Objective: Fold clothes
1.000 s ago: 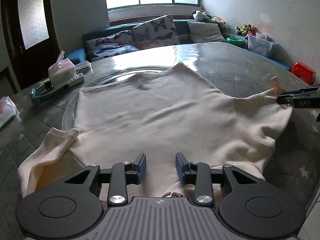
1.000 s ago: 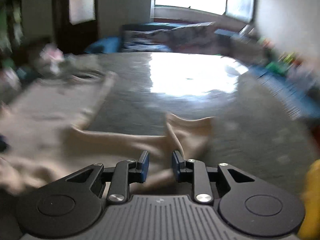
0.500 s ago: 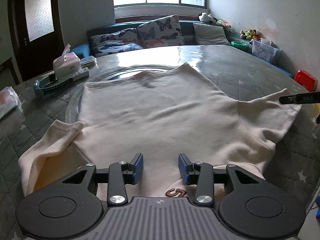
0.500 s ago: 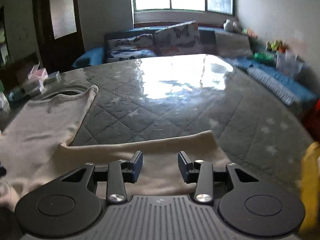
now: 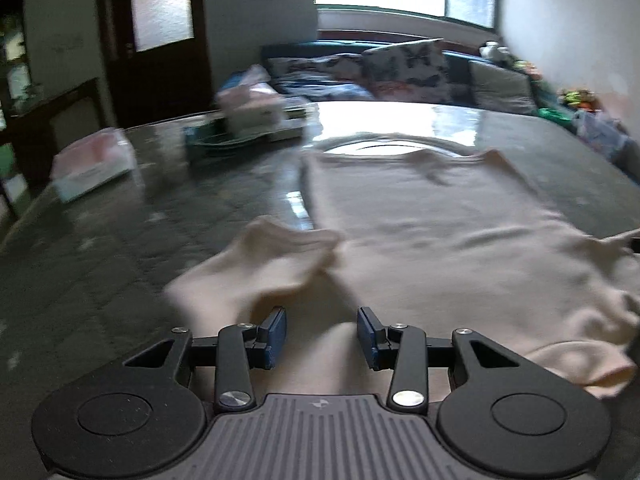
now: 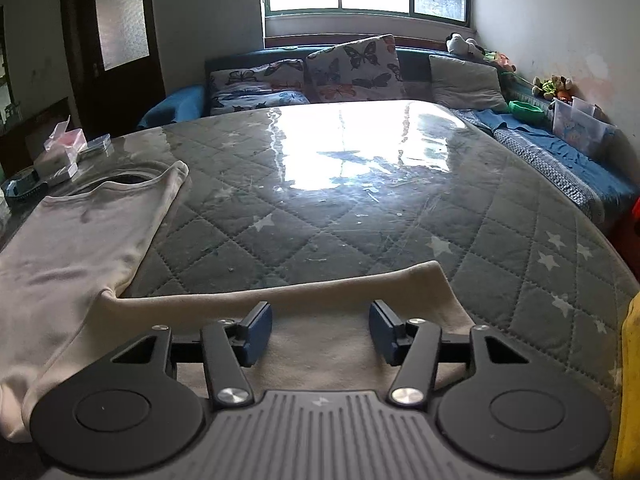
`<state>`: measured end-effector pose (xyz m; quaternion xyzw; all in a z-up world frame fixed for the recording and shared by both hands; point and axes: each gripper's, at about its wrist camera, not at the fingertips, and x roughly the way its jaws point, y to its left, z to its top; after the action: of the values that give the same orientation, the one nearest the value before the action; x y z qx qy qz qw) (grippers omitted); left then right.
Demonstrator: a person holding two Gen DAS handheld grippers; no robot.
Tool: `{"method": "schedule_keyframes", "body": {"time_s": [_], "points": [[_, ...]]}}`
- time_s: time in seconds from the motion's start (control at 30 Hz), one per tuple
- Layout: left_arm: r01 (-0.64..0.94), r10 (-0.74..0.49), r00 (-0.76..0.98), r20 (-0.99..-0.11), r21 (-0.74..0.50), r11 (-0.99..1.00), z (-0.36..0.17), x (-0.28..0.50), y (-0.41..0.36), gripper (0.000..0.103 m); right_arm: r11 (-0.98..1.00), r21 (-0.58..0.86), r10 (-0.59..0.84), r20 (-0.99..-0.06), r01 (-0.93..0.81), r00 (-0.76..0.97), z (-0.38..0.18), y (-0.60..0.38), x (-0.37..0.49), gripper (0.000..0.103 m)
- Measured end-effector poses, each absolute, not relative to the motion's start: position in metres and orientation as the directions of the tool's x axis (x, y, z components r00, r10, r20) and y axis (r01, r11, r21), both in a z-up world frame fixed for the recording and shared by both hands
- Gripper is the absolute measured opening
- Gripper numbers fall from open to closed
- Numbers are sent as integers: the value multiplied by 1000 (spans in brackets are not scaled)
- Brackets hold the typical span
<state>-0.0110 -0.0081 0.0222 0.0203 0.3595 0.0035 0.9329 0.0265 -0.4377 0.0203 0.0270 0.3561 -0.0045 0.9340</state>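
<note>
The left gripper [image 5: 322, 333] hangs wide open and empty over the cream shirt [image 5: 432, 240], which lies spread on the quilted table [image 6: 360, 216]. The right gripper [image 6: 320, 330], equally open, hovers over one outstretched sleeve [image 6: 320, 292]. Only the blurred left view shows the other sleeve [image 5: 264, 264], seemingly crumpled. No writing is legible.

My left wrist view is smeared with motion blur: the boxes [image 5: 93, 163] at the upper left of the frame are soft shapes I can't read. The cream shirt [image 5: 440, 240] runs off the right edge there, and its near hem is hidden behind my gripper body. In my right view the shirt's body is cut by the left edge, and a yellow object [image 6: 628, 392] at the lower right is mostly out of frame.
</note>
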Motion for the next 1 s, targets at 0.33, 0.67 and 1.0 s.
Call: {"method": "schedule_keyframes", "body": {"time_s": [0.33,0.67,1.0], "points": [[-278,193,754,-628,-39,960,25,-15,46,42,999,32,7,-666,19,746,19,-434,28,58],[-505,380,669,-639,-16,863,20,-16,106,42,999,29,8,-667,15,745,18,-434,29,58],[-574,479,600,-641,73,816,26,-23,149,42,999,31,9,-667,15,745,18,-434,29,59]]}}
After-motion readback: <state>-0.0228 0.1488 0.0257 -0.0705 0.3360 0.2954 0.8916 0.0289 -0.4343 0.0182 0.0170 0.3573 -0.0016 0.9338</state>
